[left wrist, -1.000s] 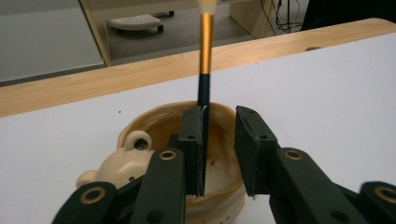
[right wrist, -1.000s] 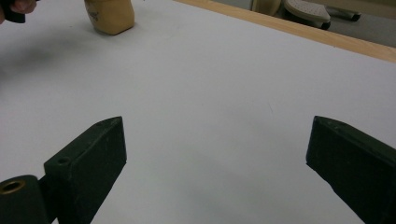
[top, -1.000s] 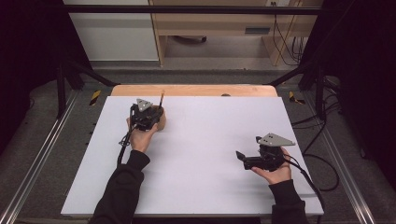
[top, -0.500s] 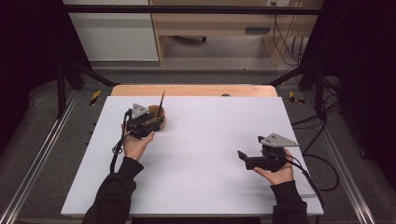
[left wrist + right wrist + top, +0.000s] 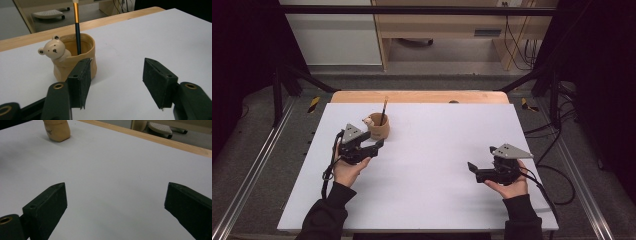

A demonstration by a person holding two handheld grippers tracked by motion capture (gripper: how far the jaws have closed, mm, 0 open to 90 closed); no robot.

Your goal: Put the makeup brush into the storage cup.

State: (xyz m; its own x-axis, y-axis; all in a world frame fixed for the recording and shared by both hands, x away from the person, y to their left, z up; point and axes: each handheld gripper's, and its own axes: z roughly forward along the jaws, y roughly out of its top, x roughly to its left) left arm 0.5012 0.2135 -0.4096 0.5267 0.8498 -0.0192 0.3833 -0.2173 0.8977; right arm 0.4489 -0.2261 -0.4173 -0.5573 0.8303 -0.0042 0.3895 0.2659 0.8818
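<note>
A tan cup (image 5: 378,129) with a small white bear figure (image 5: 53,50) on its rim stands at the back left of the white table top (image 5: 437,150). A dark brush with a gold ferrule (image 5: 77,30) stands upright in it. My left gripper (image 5: 377,141) sits just short of the cup, apart from it. Its jaws have just been opening and nothing is between them; in the left gripper view the cup (image 5: 75,62) stands beyond the left jaw of that gripper (image 5: 117,82). My right gripper (image 5: 473,171) rests open over bare table at the right, and the cup (image 5: 57,130) lies far off from it (image 5: 115,205).
A wooden strip (image 5: 419,96) edges the table's far side. Metal frame rails (image 5: 257,165) run along both sides, and cables (image 5: 557,175) trail at the right. A wooden cabinet (image 5: 437,30) stands beyond the table.
My left gripper has drawn back from the cup toward the near left, and its jaws have opened. The brush stays in the cup. My right gripper has not moved.
</note>
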